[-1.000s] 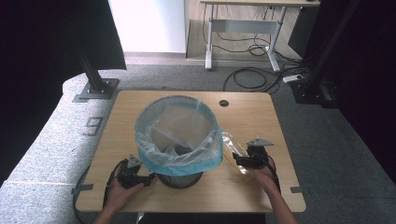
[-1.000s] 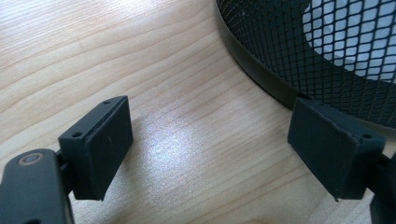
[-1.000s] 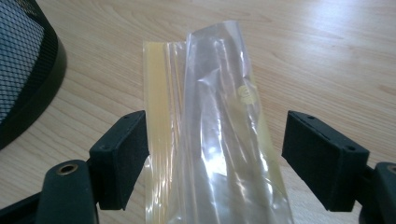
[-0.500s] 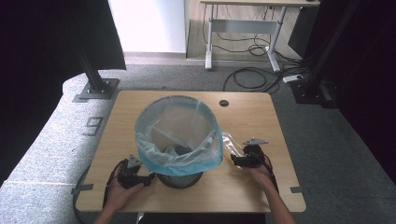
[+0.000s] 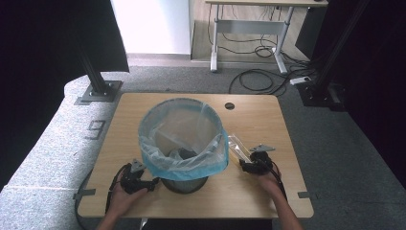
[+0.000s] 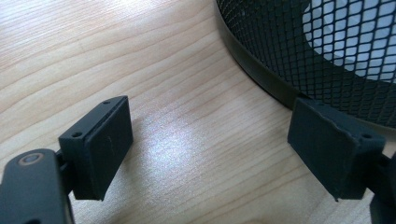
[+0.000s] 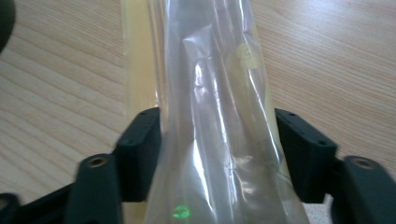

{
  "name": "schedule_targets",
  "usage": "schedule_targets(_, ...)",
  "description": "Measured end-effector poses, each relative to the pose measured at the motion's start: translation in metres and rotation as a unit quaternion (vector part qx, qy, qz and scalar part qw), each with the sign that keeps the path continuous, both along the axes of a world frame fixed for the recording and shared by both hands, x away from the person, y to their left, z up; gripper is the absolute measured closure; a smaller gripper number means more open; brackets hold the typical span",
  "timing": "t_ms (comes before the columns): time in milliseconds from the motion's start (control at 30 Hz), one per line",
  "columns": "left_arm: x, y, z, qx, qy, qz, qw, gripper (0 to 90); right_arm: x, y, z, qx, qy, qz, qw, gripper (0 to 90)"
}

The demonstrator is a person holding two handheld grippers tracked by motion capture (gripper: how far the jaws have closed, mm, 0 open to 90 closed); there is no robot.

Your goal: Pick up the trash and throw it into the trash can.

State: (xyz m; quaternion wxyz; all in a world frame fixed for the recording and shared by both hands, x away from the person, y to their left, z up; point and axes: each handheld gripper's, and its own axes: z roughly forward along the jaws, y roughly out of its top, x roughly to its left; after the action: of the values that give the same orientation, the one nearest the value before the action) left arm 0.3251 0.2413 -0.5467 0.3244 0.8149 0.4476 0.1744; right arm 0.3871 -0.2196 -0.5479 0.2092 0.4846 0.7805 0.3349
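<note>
Left gripper (image 6: pixel 210 154) fingers wide apart, empty, beside mesh bin (image 6: pixel 299 56), right gripper (image 7: pixel 219 158) fingers pinching clear plastic bag (image 7: pixel 219 116)

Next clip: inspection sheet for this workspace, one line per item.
Surface: wooden table, grommet hole at far edge.
Job's things: black mesh bin lined with a blue bag; clear plastic bag beside it.
Clutter: nothing seen.
Grippers: left tool open beside the bin's base; right tool with its jaws around the clear bag.
Cables: loose cables on the floor beyond.
Surroundings: grey carpet, second desk, black stands.
</note>
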Motion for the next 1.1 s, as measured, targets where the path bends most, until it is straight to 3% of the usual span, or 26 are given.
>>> schedule_targets(133, 0.0, 0.0, 0.0, 0.0, 0.0, 0.0, 1.0, 13.6, -0.007, 0.005, 0.001, 0.002, -0.002, 0.008, 1.0, 58.4)
schedule_targets(367, 0.0, 0.0, 0.0, 0.0, 0.0, 0.0, 1.0, 13.7, -0.009, 0.002, 0.005, -0.004, 0.005, 0.009, 0.9999, 78.6)
schedule_targets(633, 0.0, 0.0, 0.0, 0.0, 0.0, 0.0, 1.0, 13.7, -0.016, -0.009, 0.017, 0.024, -0.012, 0.0, 0.9996, 82.4)
schedule_targets(800, 0.0, 0.0, 0.0, 0.0, 0.0, 0.0, 1.0, 13.7, -0.032, -0.017, 0.033, 0.051, -0.034, 0.005, 0.9981, 83.8)
schedule_targets(900, 0.0, 0.0, 0.0, 0.0, 0.0, 0.0, 1.0, 13.7, -0.04, -0.022, 0.042, 0.065, -0.057, 0.018, 0.9961, 84.3)
schedule_targets(1100, 0.0, 0.0, 0.0, 0.0, 0.0, 0.0, 1.0, 13.6, -0.046, -0.03, 0.056, 0.089, -0.077, 0.013, 0.9929, 84.3)
